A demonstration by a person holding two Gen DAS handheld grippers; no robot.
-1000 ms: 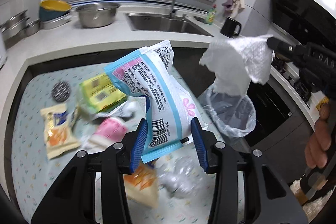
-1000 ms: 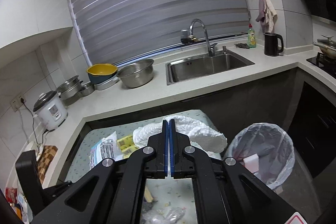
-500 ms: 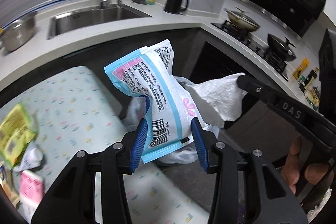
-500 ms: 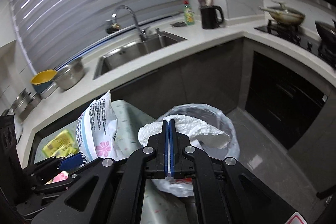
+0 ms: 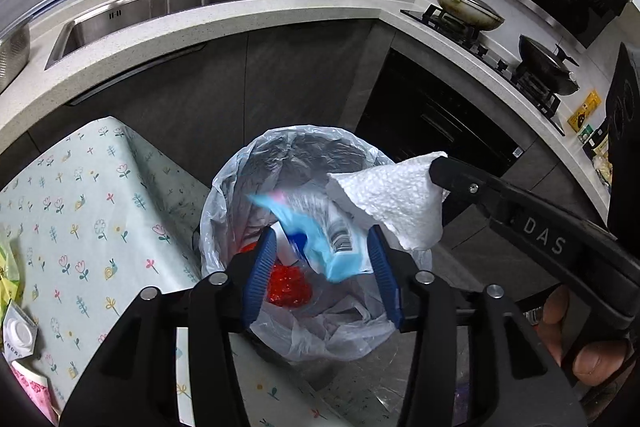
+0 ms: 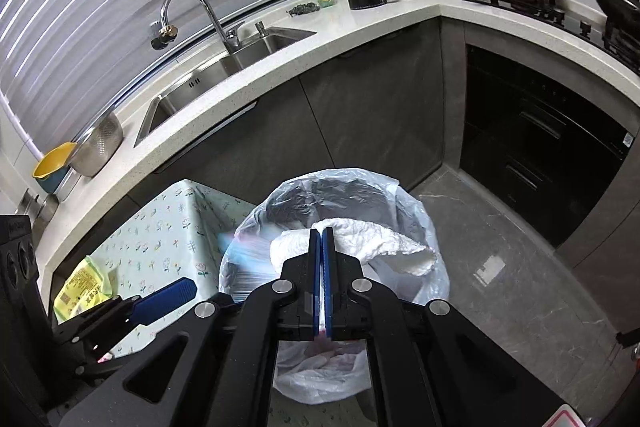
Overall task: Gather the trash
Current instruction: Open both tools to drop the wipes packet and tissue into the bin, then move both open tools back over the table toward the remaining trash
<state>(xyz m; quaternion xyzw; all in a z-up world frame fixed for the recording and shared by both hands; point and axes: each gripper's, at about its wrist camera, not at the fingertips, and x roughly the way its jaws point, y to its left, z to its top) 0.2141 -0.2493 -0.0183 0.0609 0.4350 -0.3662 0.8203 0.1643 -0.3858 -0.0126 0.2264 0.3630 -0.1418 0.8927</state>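
Note:
My left gripper (image 5: 322,247) is open above the plastic-lined trash bin (image 5: 224,187). The blue and white wrapper (image 5: 320,227) is blurred between the fingers, loose and dropping into the bin; it shows as a blue blur in the right wrist view (image 6: 244,251). My right gripper (image 6: 322,239) is shut on a crumpled white paper towel (image 6: 380,239) and holds it over the bin (image 6: 424,227). The towel (image 5: 392,195) and right gripper also show in the left wrist view. Red trash (image 5: 288,283) lies inside the bin.
A table with a flower-print cloth (image 5: 80,211) stands left of the bin, with a yellow packet (image 6: 82,287) and a pink packet (image 5: 32,387) on it. Dark cabinets, a sink (image 5: 160,3) and a stove (image 5: 472,23) ring the space.
Both grippers moved right from the table to over the bin. The left gripper opened and let go of the blue and white wrapper, which is falling.

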